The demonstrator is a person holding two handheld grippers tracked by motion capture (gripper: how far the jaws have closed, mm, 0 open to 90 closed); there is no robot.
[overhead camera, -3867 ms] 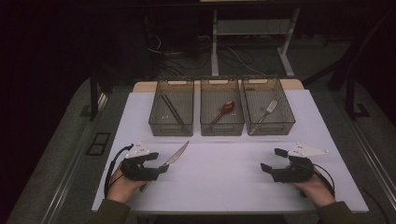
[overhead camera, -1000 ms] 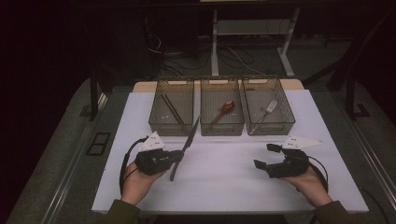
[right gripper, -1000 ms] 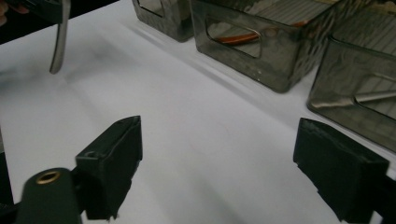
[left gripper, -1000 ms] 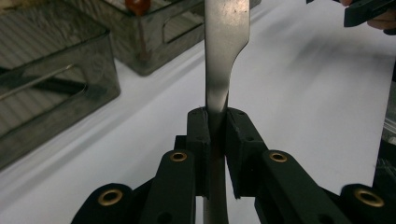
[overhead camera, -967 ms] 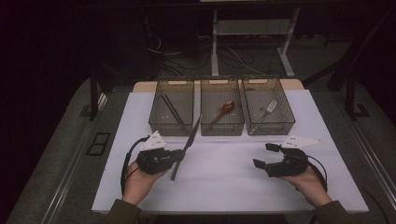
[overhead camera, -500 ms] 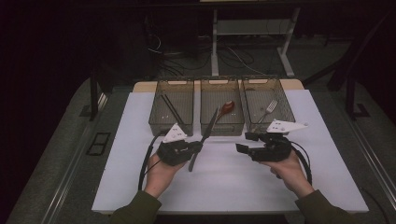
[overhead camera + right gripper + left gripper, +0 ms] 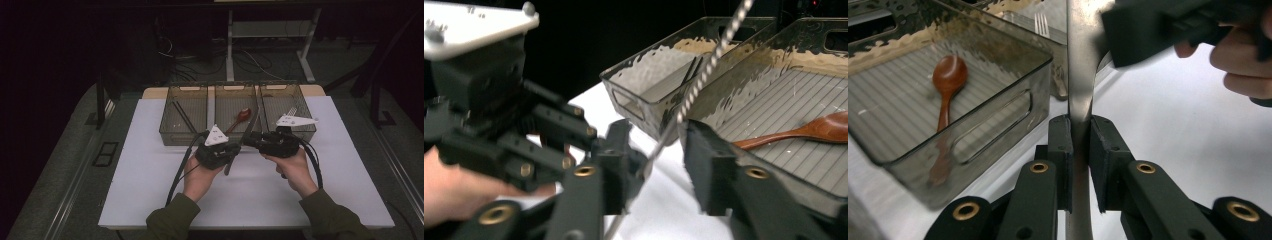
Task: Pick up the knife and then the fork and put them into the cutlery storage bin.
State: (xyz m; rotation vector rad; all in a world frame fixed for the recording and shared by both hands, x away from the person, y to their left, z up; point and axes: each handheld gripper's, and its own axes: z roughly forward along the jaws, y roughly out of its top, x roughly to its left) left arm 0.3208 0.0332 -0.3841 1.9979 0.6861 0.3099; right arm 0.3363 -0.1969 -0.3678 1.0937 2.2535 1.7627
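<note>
While left tongs (image 7: 1079, 150) clamp the knife (image 7: 1079, 75), right tongs (image 7: 654, 150), closing, straddle its blade; tip cropped.

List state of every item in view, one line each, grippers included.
knife: off the table, clamped low down by the left gripper, blade between the right gripper's jaws
left gripper: shut on the knife
right gripper: jaws just been closing around the blade, gap visible
wooden spoon: lying in middle bin
fork: lying in right bin
left bin: dark sticks leaning inside
</note>
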